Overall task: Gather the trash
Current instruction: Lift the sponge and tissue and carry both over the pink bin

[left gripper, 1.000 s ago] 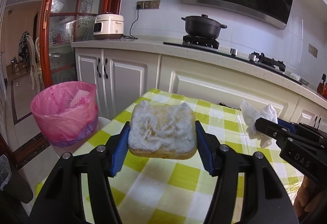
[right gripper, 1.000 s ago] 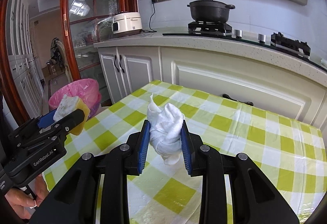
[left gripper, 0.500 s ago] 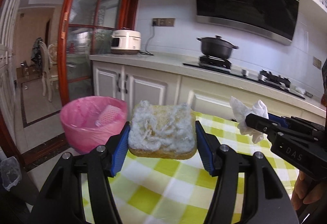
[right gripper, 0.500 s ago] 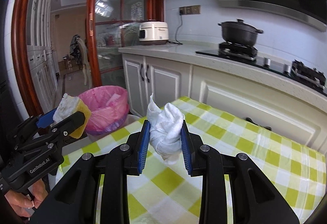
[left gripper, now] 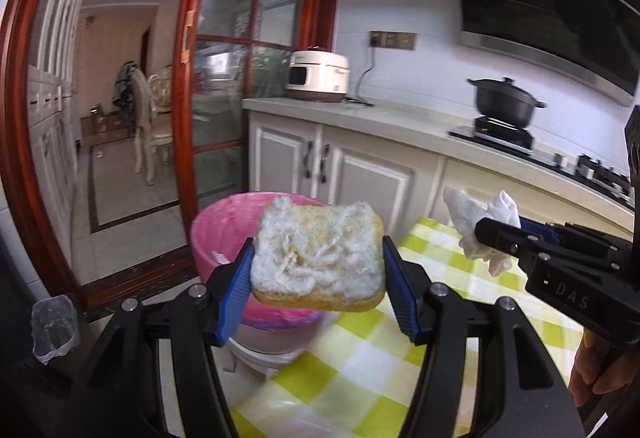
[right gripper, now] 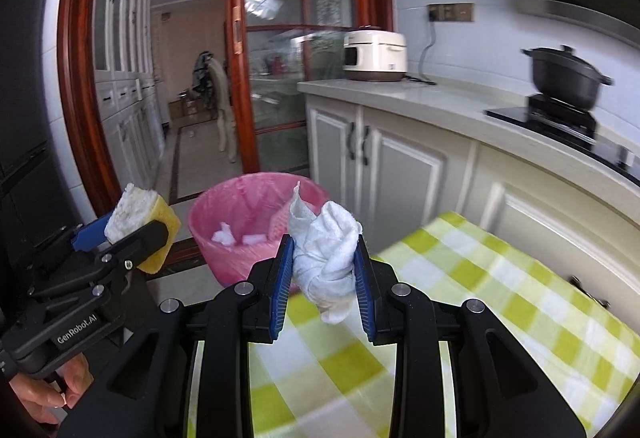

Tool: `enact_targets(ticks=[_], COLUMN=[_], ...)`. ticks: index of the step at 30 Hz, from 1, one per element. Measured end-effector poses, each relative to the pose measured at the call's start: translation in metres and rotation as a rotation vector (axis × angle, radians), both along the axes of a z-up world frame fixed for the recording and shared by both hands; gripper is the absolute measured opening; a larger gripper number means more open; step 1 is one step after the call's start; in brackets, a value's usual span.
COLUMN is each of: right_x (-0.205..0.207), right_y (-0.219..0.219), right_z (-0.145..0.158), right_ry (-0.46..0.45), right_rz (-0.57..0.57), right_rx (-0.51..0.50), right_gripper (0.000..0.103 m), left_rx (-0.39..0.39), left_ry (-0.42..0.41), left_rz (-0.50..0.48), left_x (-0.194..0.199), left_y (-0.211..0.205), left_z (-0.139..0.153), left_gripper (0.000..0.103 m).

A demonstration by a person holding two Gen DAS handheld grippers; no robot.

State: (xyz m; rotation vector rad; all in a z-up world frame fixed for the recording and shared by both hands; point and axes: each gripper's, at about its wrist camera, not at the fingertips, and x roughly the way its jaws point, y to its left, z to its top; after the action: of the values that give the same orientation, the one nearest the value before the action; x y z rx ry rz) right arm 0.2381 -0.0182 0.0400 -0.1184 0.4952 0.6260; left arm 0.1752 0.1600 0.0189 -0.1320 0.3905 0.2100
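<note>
My left gripper (left gripper: pixel 318 274) is shut on a worn yellow sponge with a frayed white top (left gripper: pixel 318 258) and holds it in the air in front of the pink-lined trash bin (left gripper: pixel 224 234). The sponge also shows in the right wrist view (right gripper: pixel 140 226). My right gripper (right gripper: pixel 324 270) is shut on a crumpled white tissue (right gripper: pixel 324 254), held above the table's left end, short of the bin (right gripper: pixel 240 210). The tissue also shows in the left wrist view (left gripper: pixel 480 226). The bin holds a few white scraps.
A table with a yellow-and-white checked cloth (right gripper: pixel 460 298) lies below and to the right. White kitchen cabinets (left gripper: pixel 340 174) stand behind the bin. A rice cooker (left gripper: pixel 318 76) and a black pot (left gripper: pixel 504 104) sit on the counter. A red-framed glass door (left gripper: pixel 192 78) is at the left.
Both grippers have swung left and risen with their loads. The bin has come from the far left to nearly straight ahead of both, and the table has dropped toward the lower right.
</note>
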Motion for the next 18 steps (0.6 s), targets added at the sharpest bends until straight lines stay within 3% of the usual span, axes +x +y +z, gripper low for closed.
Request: enact_targets(ticks=[11, 18], right_x=[0.072, 0.108], right_y=[0.073, 0.104], right_z=[0.0, -0.011], right_ry=[0.028, 0.067], right_rz=[0.134, 0.185], right_rx=[-0.002, -0.01], right_gripper=[0.029, 0.029], left_rx=[-0.014, -0.051], left_ry=[0.019, 0.05], left_rz=[0.119, 0.144], left_x=[0.057, 0.095], left_y=[0.067, 0.107], left_z=[0.002, -0.005], left_gripper=[0.059, 0.059])
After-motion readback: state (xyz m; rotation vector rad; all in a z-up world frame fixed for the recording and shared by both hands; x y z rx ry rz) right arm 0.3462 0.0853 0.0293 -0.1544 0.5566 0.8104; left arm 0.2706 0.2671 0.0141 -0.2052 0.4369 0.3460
